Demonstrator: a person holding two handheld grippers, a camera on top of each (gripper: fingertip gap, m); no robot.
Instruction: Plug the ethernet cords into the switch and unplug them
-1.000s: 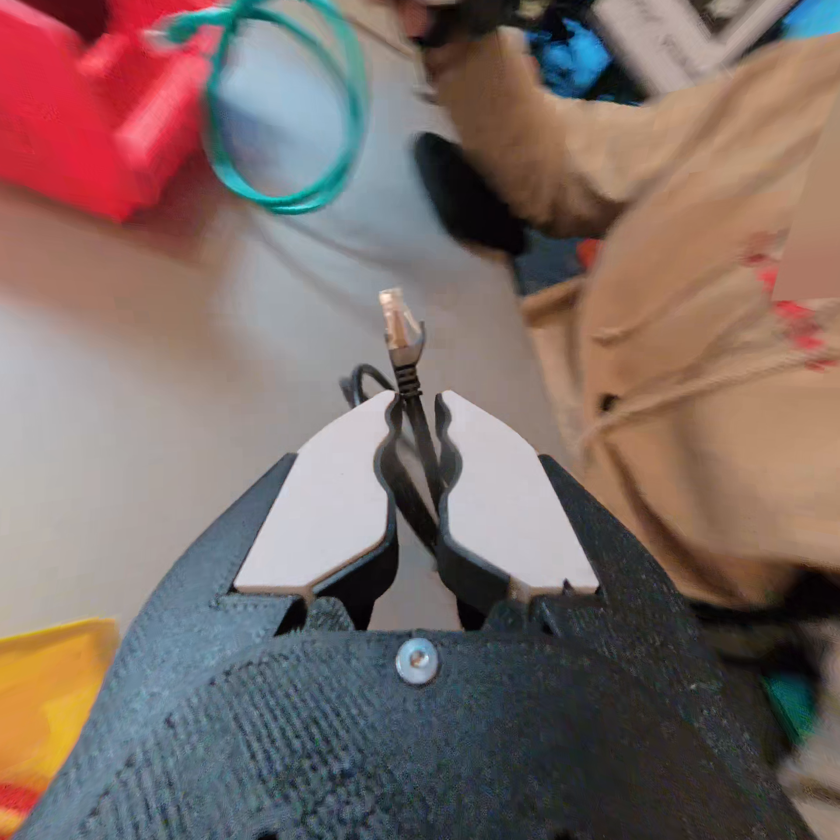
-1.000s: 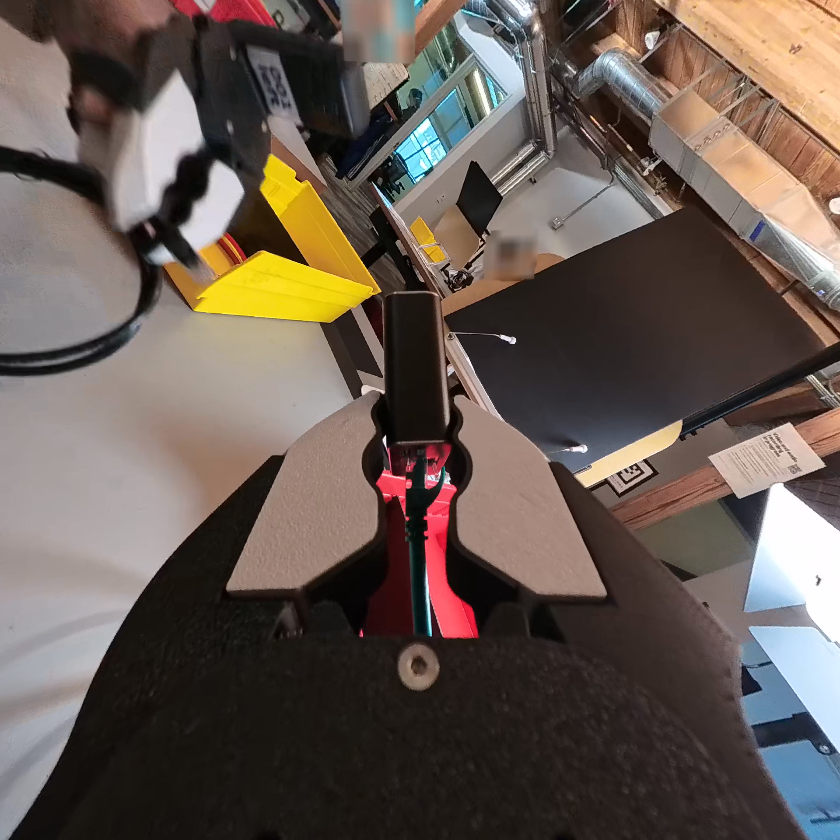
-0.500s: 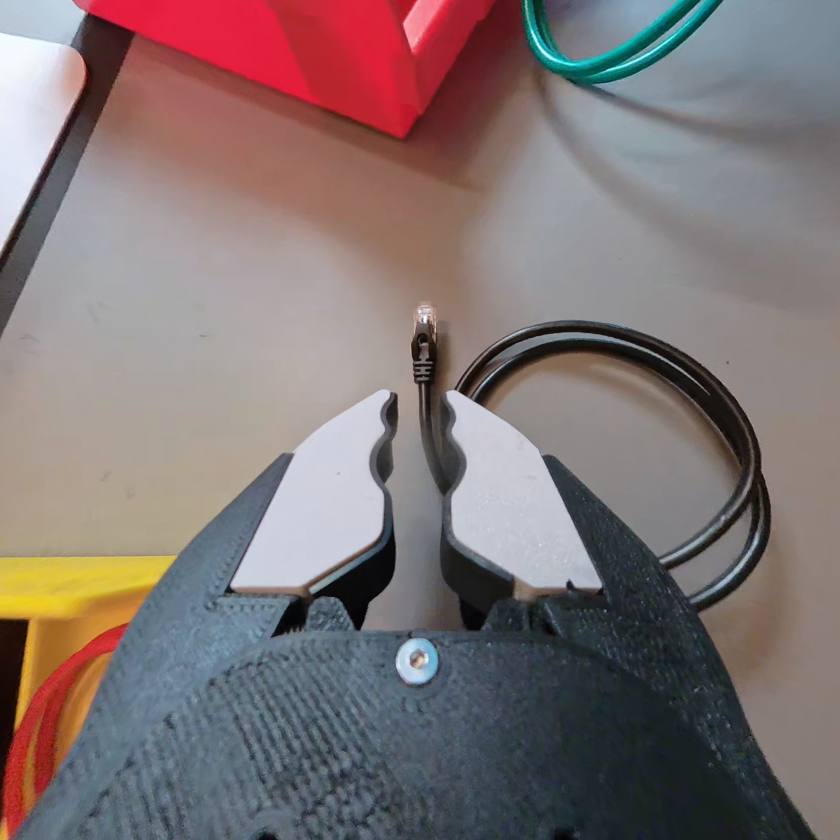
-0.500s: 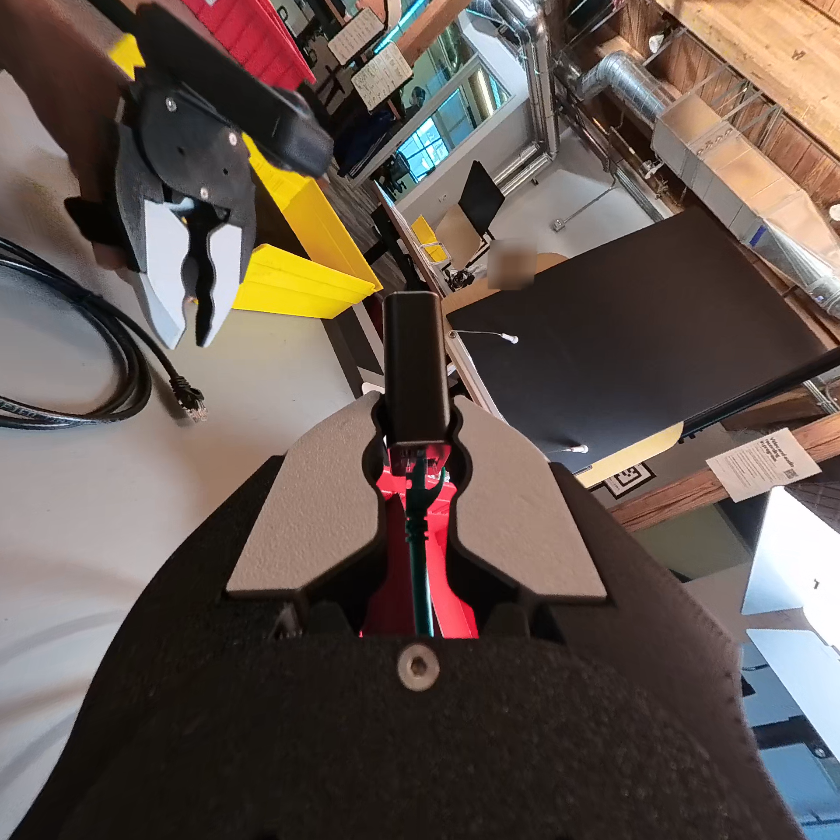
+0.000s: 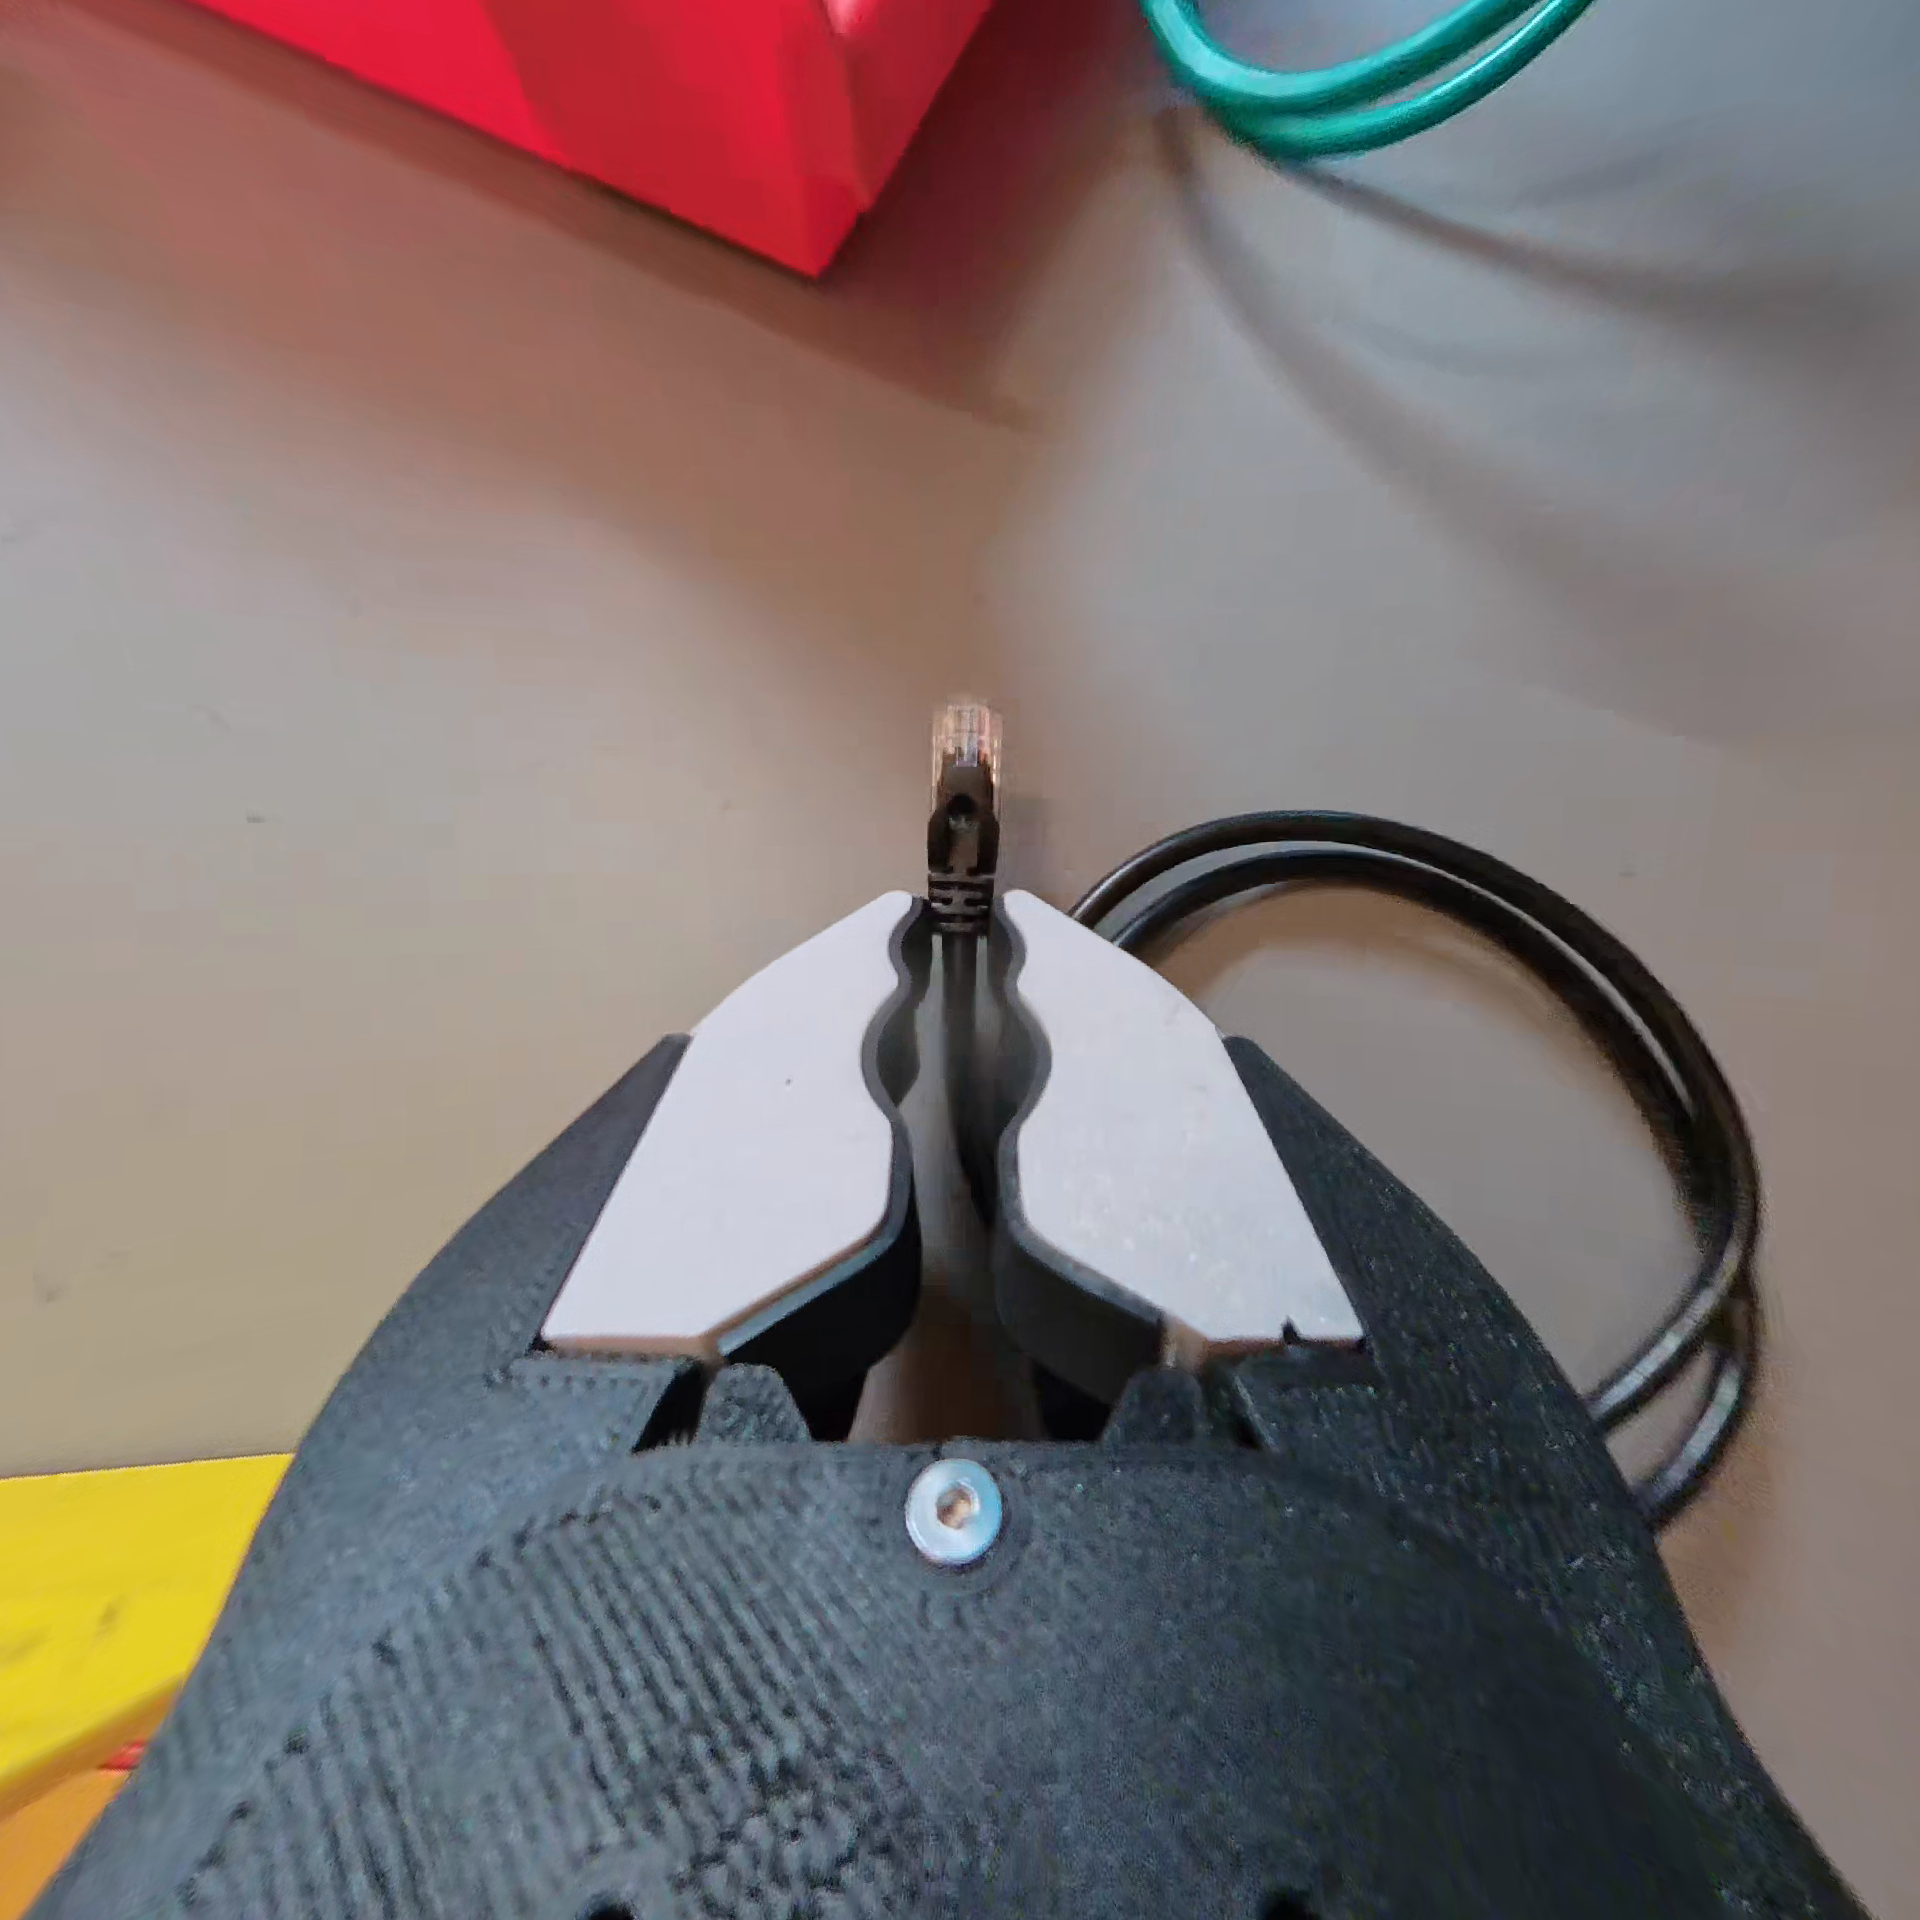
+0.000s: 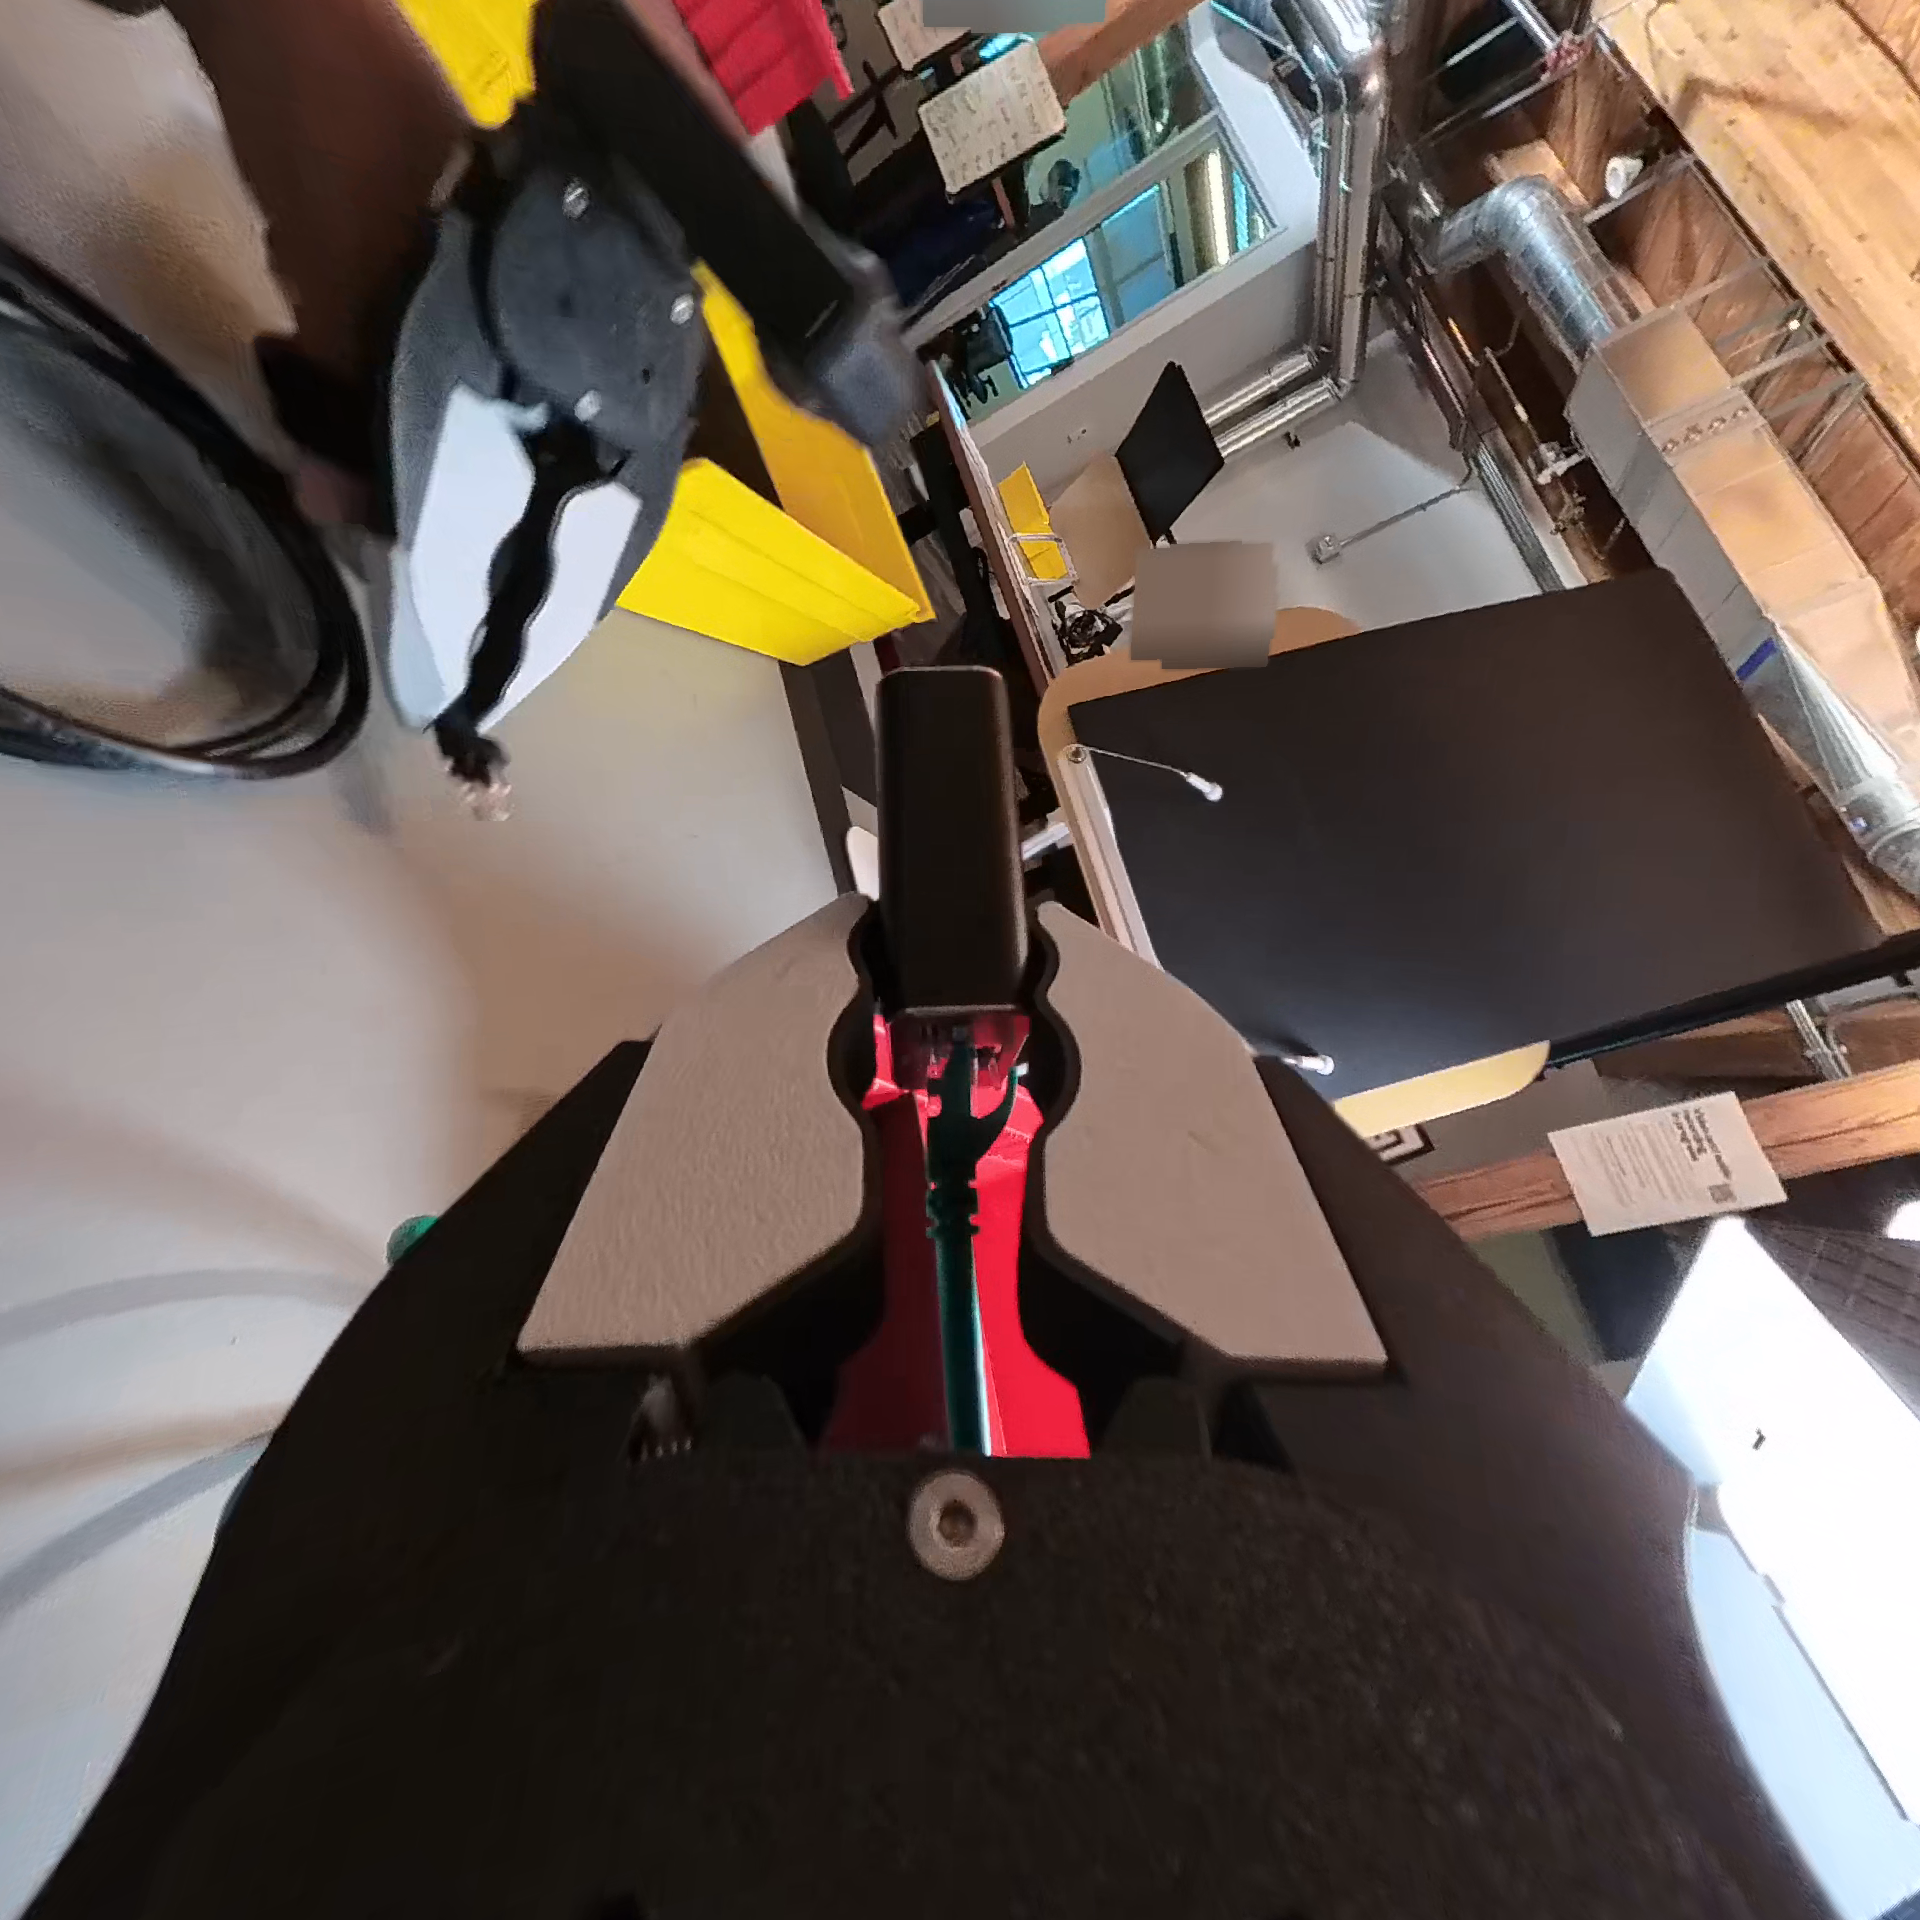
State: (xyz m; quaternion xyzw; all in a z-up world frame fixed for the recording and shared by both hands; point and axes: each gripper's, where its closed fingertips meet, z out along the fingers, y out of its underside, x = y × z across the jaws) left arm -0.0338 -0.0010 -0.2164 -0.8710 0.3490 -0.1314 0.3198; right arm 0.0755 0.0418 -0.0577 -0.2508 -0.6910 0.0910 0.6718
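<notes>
You can see print on a white sheet [image 6: 1662, 1174] fixed to a wooden beam [image 6: 1829, 1127] and on white boards [image 6: 982, 120] far back in the room, all too small to read, with none on your cords or switch.

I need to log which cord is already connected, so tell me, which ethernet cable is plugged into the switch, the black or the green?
The green cable: its plug sits in the switch held by the right gripper. The black cable hangs free in the left gripper.
</notes>
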